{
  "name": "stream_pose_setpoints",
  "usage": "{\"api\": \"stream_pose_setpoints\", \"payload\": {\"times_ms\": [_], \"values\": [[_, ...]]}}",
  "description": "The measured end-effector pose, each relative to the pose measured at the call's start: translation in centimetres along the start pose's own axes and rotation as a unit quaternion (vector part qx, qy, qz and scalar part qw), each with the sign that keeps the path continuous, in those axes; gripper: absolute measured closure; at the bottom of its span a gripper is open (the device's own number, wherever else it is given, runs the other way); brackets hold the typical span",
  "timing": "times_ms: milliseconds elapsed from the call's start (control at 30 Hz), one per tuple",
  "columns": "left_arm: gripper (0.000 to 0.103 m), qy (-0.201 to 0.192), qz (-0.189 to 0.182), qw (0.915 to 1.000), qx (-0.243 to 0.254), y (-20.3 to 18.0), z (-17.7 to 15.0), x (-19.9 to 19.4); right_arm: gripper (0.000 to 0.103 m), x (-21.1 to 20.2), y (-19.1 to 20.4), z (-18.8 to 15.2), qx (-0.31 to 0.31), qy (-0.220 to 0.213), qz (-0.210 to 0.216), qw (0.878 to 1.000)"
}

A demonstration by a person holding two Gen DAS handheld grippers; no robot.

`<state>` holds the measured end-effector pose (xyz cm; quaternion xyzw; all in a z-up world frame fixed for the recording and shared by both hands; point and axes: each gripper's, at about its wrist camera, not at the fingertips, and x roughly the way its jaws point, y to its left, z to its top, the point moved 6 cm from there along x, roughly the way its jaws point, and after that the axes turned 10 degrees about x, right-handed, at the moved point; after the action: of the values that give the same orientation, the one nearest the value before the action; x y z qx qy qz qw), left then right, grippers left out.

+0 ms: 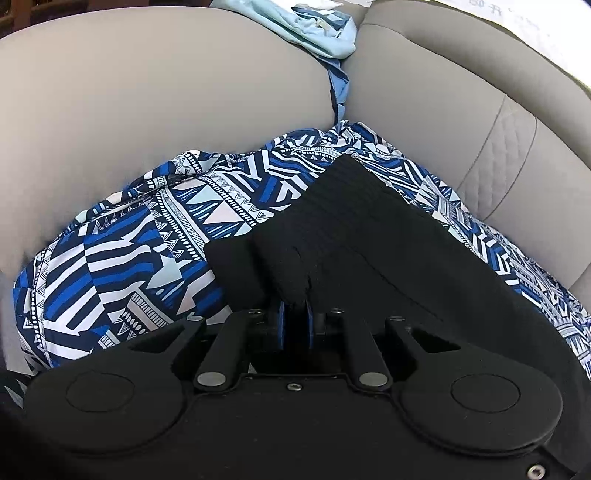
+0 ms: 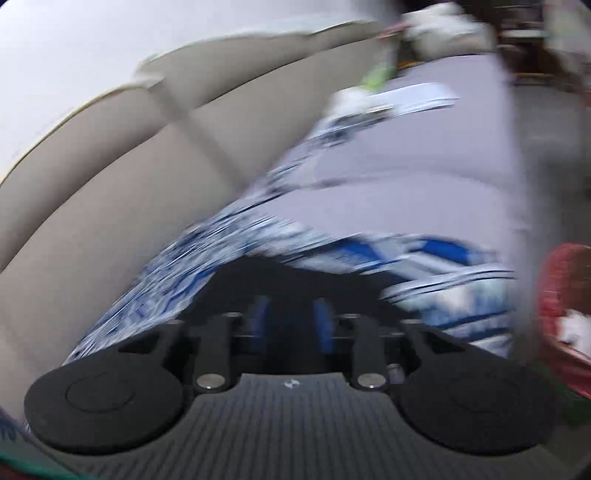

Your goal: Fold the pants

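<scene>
We see the thin blue, white and navy geometric-print pants [image 1: 155,236] lying bunched and creased on a grey-beige cushioned seat, their wide black ribbed elastic waistband [image 1: 369,229] pulled up and running diagonally across the fabric. In the right wrist view the same print [image 2: 229,243] is too blurred to read.

A gray sofa [image 1: 147,92] holds the things. Its seat has two big cushions with a gap between them. The pants [image 1: 122,258], blue and white with a zigzag print and a black waistband [image 1: 369,229], lie spread on the seat across both cushions. A light blue cloth [image 1: 314,33] lies farther back, over the gap. In the right wrist view the sofa [image 2: 92,229] and pants [image 2: 258,236] are blurry.
</scene>
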<state>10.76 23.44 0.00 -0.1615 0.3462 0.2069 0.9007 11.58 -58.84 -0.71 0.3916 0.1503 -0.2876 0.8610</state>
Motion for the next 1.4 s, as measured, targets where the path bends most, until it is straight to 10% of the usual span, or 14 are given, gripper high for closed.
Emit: {"api": "stream_pose_setpoints", "payload": {"times_ms": [233,333,500,700,800,900,1000,1200,1400], "values": [[0.090,0.006,0.004,1.0000,0.003,0.0,0.1,0.2,0.021,5.9,9.6,-3.8,-0.161,0.079,-0.002,0.984],[0.090,0.003,0.010,0.9999,0.010,-0.2,0.0,0.3,0.093,7.5,10.2,-4.6,-0.194,0.067,-0.063,0.977],[0.090,0.001,0.015,0.9999,0.009,-0.2,0.0,0.3,0.099,7.5,7.5,-0.9,-0.090,-0.007,-0.105,0.990],[0.090,-0.001,0.016,0.9998,0.013,-0.3,0.0,0.2,0.070,6.9,3.8,1.4,0.015,-0.040,-0.060,0.997],[0.090,-0.001,0.014,0.9998,0.011,-0.3,-0.1,0.2,0.042,5.7,5.1,0.7,-0.022,-0.031,-0.033,0.999],[0.090,-0.003,0.015,0.9998,0.013,-0.3,-0.1,0.2,0.038,4.7,8.1,-1.3,-0.098,0.018,0.025,0.995],[0.090,-0.005,0.016,0.9997,0.015,-0.3,-0.1,0.1,0.038,2.6,11.5,-5.5,-0.172,0.098,0.093,0.976],[0.090,-0.008,0.013,0.9997,0.018,-0.4,-0.2,0.0,0.037,-2.5,20.3,-16.5,-0.254,0.258,0.269,0.893],[0.090,-0.016,0.004,0.9996,0.023,-0.2,-0.4,-0.1,0.047,-1.0,27.1,-23.1,-0.261,0.376,0.260,0.850]]}}
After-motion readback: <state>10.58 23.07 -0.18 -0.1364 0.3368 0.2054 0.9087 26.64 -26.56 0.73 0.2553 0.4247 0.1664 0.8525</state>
